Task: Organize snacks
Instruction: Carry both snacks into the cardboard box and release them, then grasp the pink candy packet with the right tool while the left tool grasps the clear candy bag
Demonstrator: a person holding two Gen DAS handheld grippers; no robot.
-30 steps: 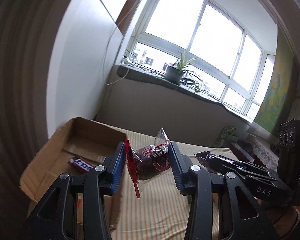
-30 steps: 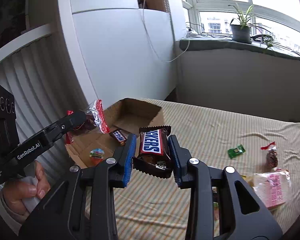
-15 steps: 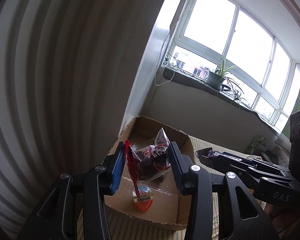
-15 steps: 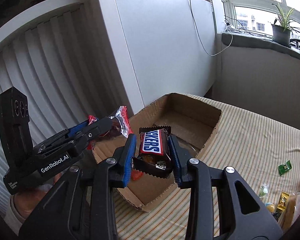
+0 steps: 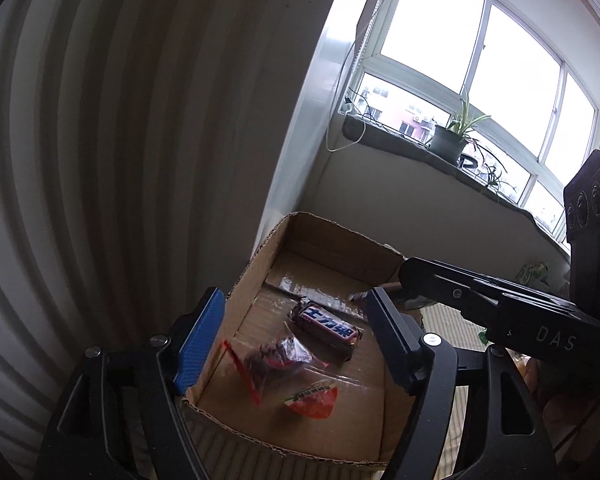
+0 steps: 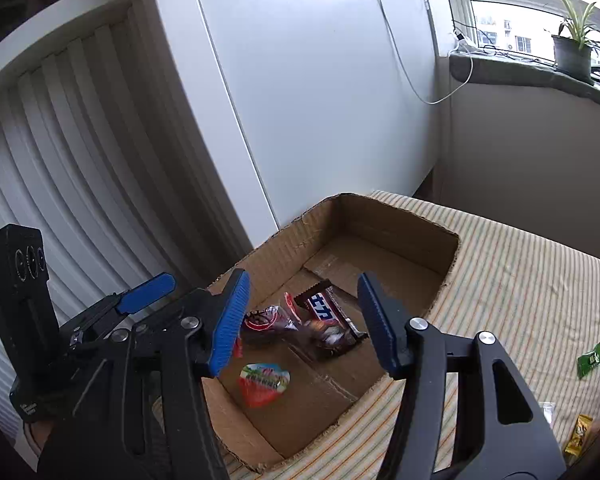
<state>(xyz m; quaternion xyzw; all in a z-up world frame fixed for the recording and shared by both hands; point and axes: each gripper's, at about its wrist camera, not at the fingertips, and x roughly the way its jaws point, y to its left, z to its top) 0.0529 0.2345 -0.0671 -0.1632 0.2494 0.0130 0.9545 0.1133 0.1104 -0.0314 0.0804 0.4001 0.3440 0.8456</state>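
An open cardboard box sits on the striped cloth. Inside it lie a Snickers bar, a clear bag of dark snacks with red edges and an orange egg-shaped snack. A second dark brown wrapper rests against the bar. My left gripper hovers over the box's near left corner, its jaws opening with nothing gripped. My right gripper hangs over the box's middle, its jaws also opening and holding nothing.
A white ribbed wall and cabinet stand close behind the box. On the cloth to the right lie a green packet and a yellow packet. A potted plant stands on the window sill.
Both grippers have moved over the box and opened. The clear bag dropped from the left and the Snickers pack from the right; both now lie in the box.
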